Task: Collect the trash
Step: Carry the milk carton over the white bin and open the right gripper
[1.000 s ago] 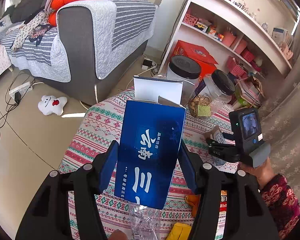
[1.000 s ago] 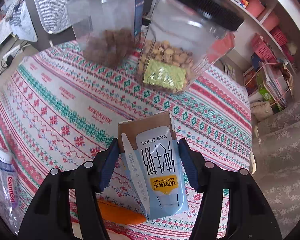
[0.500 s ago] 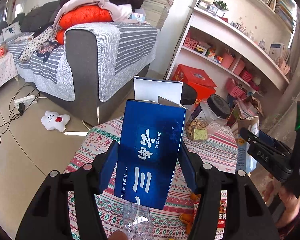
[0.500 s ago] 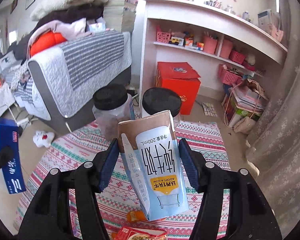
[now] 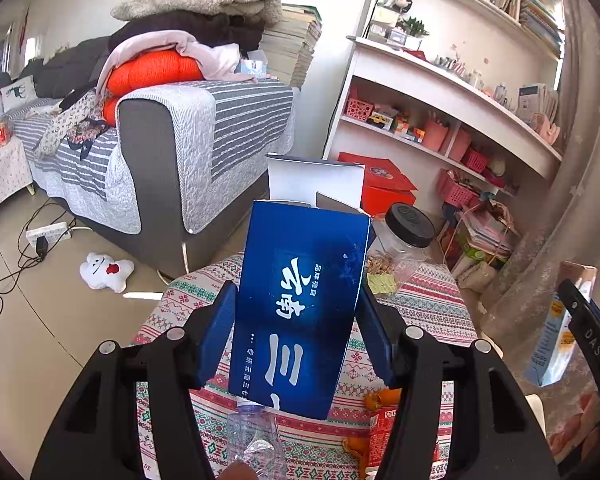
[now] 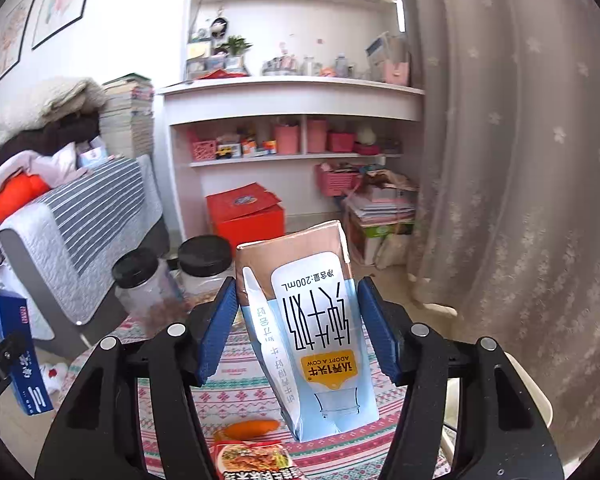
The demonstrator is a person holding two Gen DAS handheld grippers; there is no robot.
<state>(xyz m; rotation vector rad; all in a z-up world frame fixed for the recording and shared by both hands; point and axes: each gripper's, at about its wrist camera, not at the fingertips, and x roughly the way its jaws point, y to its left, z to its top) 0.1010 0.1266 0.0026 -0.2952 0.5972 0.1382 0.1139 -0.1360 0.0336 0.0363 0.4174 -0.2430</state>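
My left gripper [image 5: 296,320] is shut on a dark blue carton box [image 5: 300,304] with white characters and an open white flap, held above the patterned table [image 5: 420,304]. My right gripper [image 6: 296,320] is shut on a pale blue and brown milk carton [image 6: 316,328], upside down, also lifted over the table. The milk carton [image 5: 556,332] and the right gripper's black finger [image 5: 592,336] show at the right edge of the left wrist view. The blue box [image 6: 18,352] shows at the left edge of the right wrist view.
On the table lie a crushed clear bottle [image 5: 252,440], orange peel [image 6: 252,428], a red snack packet [image 6: 252,460] and two black-lidded jars [image 6: 204,256]. A striped sofa [image 5: 204,144] stands left, white shelves [image 5: 440,120] and a red box [image 6: 244,216] behind, a curtain [image 6: 520,160] right.
Both grippers have risen with their cartons. The right one lifted far and tilted up from the tabletop to face the shelves; the view now shows the room instead of the jars close up.
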